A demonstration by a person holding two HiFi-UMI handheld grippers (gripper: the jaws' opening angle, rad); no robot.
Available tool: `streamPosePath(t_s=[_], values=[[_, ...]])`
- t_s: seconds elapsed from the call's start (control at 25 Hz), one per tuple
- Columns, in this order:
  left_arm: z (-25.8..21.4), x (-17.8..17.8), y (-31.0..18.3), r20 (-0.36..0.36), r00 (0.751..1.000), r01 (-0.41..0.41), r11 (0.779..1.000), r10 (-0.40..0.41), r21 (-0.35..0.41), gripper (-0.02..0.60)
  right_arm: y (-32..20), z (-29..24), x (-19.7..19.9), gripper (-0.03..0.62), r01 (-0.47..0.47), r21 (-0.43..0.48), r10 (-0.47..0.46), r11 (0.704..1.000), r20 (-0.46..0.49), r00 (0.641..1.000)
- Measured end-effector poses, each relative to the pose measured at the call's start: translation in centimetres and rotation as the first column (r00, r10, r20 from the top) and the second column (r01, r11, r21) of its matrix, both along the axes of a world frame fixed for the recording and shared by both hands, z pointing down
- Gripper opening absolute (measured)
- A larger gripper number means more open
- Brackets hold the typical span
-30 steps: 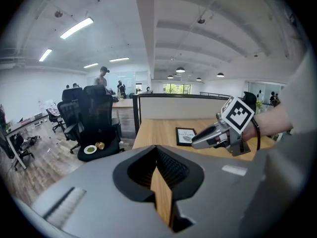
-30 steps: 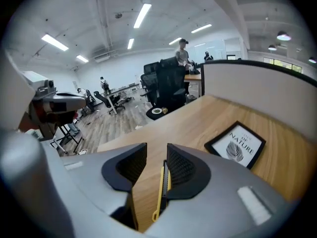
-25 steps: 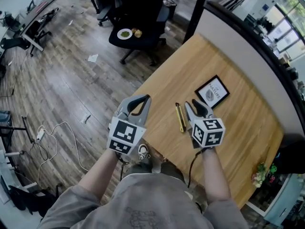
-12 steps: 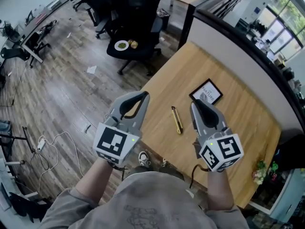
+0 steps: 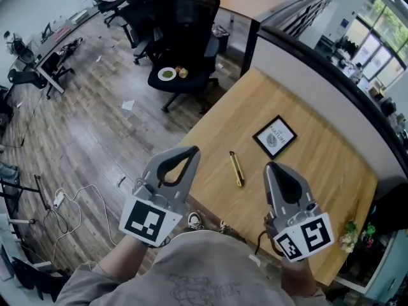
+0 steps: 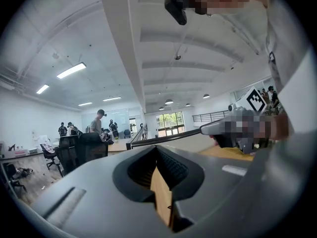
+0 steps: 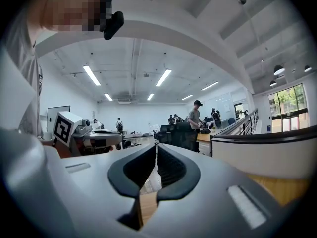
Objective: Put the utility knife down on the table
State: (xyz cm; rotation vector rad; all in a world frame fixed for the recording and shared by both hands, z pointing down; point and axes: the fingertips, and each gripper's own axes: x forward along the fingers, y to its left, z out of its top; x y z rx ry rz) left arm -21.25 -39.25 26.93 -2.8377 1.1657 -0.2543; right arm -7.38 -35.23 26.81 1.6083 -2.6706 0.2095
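Note:
The yellow and black utility knife (image 5: 236, 169) lies flat on the wooden table (image 5: 306, 107) near its front edge, with nothing touching it. My left gripper (image 5: 193, 150) hangs above the table's left edge, left of the knife, its tips together and empty (image 6: 156, 148). My right gripper (image 5: 271, 166) is raised to the right of the knife. Its jaws have just been closing with nothing between them, and the tips now meet (image 7: 156, 145). Both grippers point about level, well above the tabletop.
A black-framed picture (image 5: 275, 136) lies beyond the knife. A dark partition (image 5: 319, 62) runs along the table's far side. An office chair holds a plate (image 5: 167, 74) on the floor side. Cables (image 5: 64, 196) lie on the wood floor. Flowers (image 5: 349, 234) sit at the right.
Both grippers have risen toward the camera and drawn back from the table. The right jaws went from open to shut. The knife stays where it lay.

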Motion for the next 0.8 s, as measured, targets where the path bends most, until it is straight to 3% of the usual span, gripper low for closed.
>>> streamPosePath(t_s=[0.16, 0.28, 0.8], values=[[1.2, 0.5, 1.3, 0.027, 1.000, 0.002, 1.000, -0.002, -0.018, 0.002, 1.6, 1.5, 0.8, 0.011, 0.011, -0.034, -0.011, 0.999, 0.006, 1.000], [1.7, 0.7, 1.7, 0.001, 1.000, 0.005, 0.998, -0.005, -0.056, 0.002, 2.0, 2.5, 1.0, 0.011, 0.012, -0.063, -0.010, 0.998, 0.033, 0.999], [1.4, 1.0, 1.5, 0.006, 1.000, 0.017, 0.999, -0.016, -0.048, 0.002, 1.9, 1.7, 0.2, 0.011, 0.018, -0.028, -0.018, 0.999, -0.002, 1.000]])
